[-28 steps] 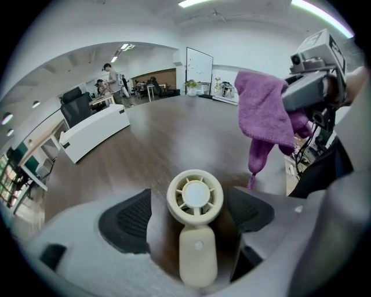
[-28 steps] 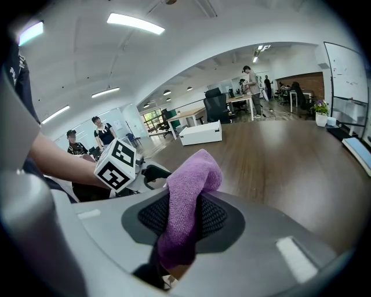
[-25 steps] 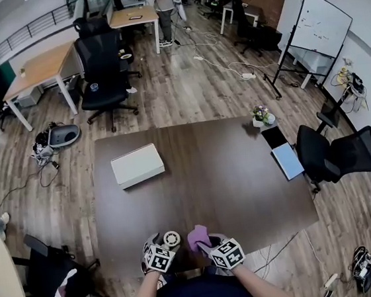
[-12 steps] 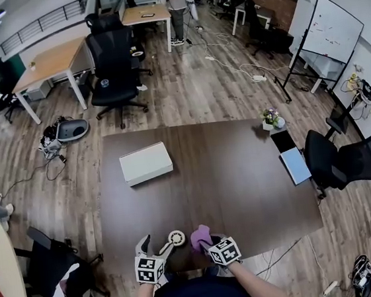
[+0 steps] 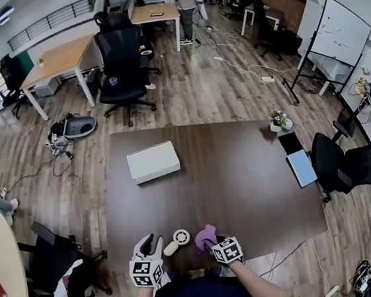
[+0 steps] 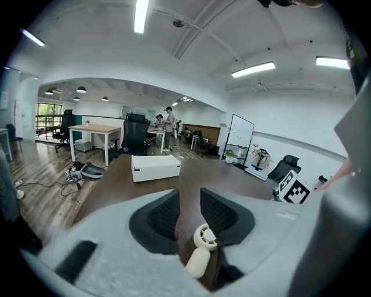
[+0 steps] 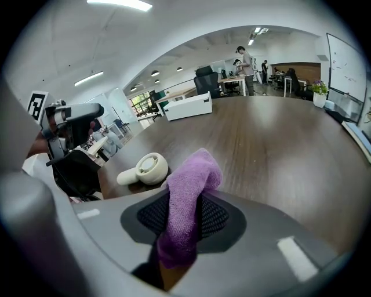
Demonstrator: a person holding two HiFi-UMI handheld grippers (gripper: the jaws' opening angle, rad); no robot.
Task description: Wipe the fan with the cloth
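Note:
A small white hand-held fan [image 5: 177, 239] lies flat on the dark brown table [image 5: 228, 173] near its front edge; it also shows as the fan [image 7: 144, 169] and the fan [image 6: 201, 249]. My left gripper [image 5: 147, 242] hovers just left of the fan, lifted off the table. Its jaws are closing with nothing between them; in the left gripper view the fan is seen through the narrow gap of the left gripper [image 6: 188, 219], below it. My right gripper [image 5: 214, 242] is shut on a purple cloth [image 7: 186, 200], which sticks up as the cloth [image 5: 205, 235] right of the fan.
A white box [image 5: 153, 161] lies on the table's far left. A flower pot [image 5: 279, 120], a black pad [image 5: 290, 142] and a light blue notebook [image 5: 303, 167] sit along the right edge. Office chairs [image 5: 347, 163] stand round the table.
The left gripper let go of the fan, opened wide, drew back and up, and its jaws have narrowed. The fan stays flat on the table. The right gripper with the cloth sank slightly.

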